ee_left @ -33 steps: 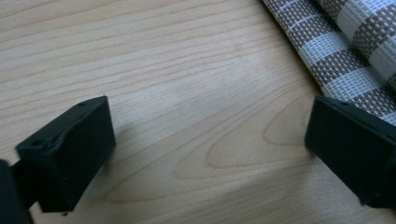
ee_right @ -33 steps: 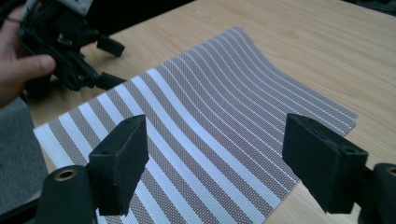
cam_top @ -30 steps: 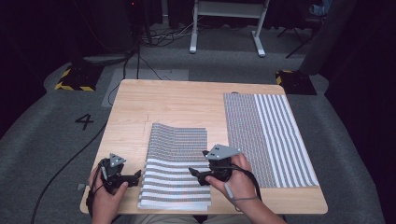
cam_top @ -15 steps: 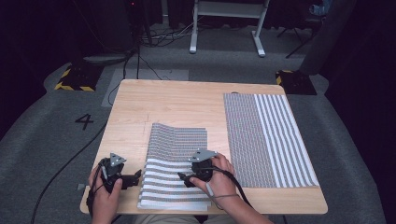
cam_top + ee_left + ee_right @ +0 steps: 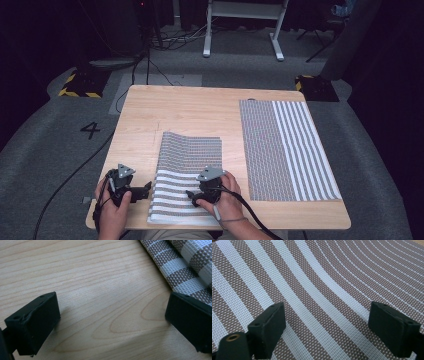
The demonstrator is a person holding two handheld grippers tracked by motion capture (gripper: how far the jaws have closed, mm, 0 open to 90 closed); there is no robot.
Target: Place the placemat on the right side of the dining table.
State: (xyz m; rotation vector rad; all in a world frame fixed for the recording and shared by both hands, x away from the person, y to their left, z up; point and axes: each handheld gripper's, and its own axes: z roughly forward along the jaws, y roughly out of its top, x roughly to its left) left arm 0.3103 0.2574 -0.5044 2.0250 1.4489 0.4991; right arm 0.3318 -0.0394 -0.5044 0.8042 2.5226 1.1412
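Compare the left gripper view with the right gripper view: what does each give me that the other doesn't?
Left gripper view alone: bare wooden table between its open jaws, with the folded striped mat's doubled edge beside the right-hand jaw. Right gripper view alone: the mat's top surface under its jaws, wide stripes nearby curving into narrow ones farther off. Both share that same woven mat and jaws spread wide, gripping nothing.

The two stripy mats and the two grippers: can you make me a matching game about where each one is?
Things:
1. folded mat
2. flat mat
3. left gripper
4. right gripper

Places:
A. over bare wood, beside a mat's edge
B. spread out on the table's right side
C. over wide stripes
D. near the front edge, in the middle

Pairs: 1-D, 2-B, 3-A, 4-C
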